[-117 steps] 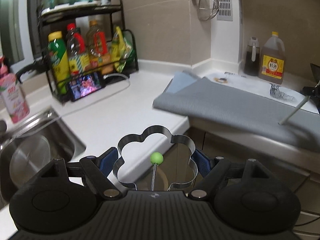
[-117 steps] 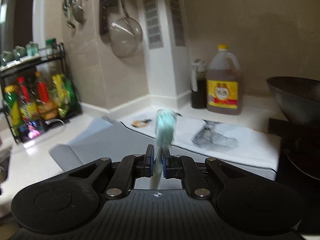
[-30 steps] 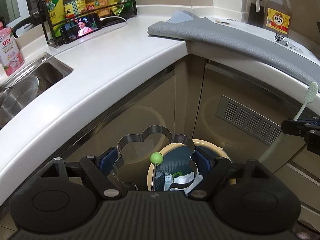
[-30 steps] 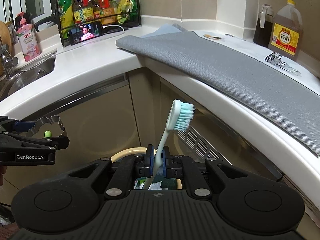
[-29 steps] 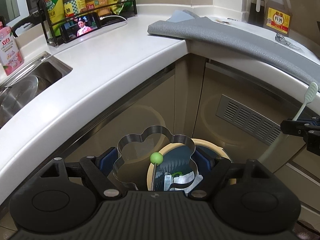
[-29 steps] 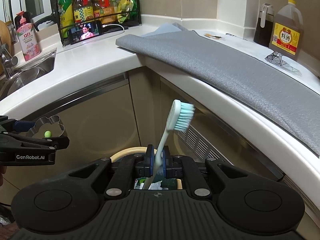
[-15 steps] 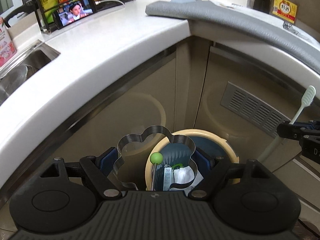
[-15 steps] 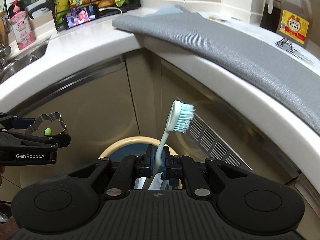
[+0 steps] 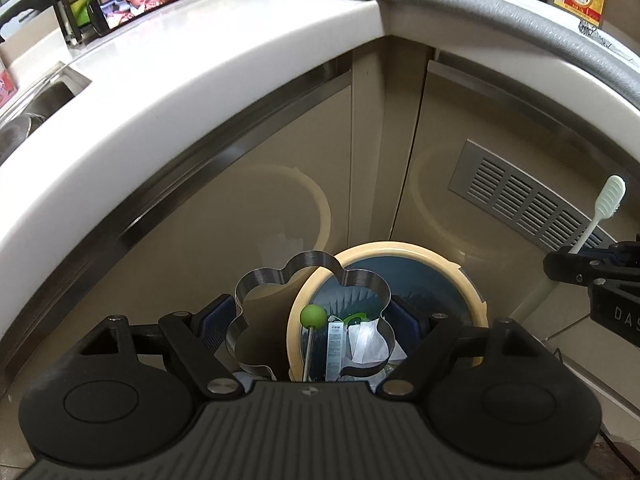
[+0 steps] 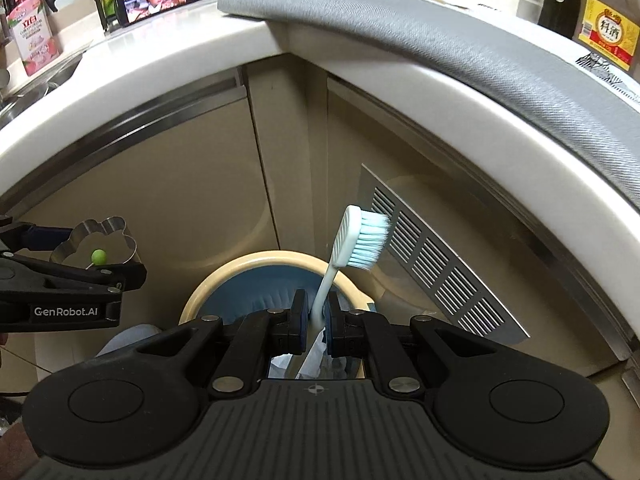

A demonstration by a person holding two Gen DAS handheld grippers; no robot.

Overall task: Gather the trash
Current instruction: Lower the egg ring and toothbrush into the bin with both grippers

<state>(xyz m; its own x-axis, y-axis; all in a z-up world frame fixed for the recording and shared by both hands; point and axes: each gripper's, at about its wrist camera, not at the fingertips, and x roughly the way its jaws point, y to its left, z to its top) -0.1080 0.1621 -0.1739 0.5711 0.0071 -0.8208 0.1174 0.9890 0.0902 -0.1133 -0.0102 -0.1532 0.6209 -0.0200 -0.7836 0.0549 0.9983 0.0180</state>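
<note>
My left gripper (image 9: 310,320) has its jaws spread wide, grasping a flower-shaped stainless-steel cookie cutter with a green ball on a thin pin inside it (image 9: 308,304); the blue pads (image 9: 214,316) press its two sides. From the left wrist view the cutter hangs over the near left rim of the round bin with a cream rim and dark blue liner (image 9: 472,296), which stands on the floor in the corner of the beige cabinets (image 9: 240,216). White crumpled paper and a small carton (image 9: 352,340) lie in the bin. My right gripper (image 10: 316,318) has its jaws clenched on the handle of a pale mint toothbrush with white and blue bristles (image 10: 360,240), head up, bristles facing right, above the bin. Up top, the white curved surface (image 10: 160,80) carries a grey cloth mat (image 10: 440,40) draped over its edge.
</note>
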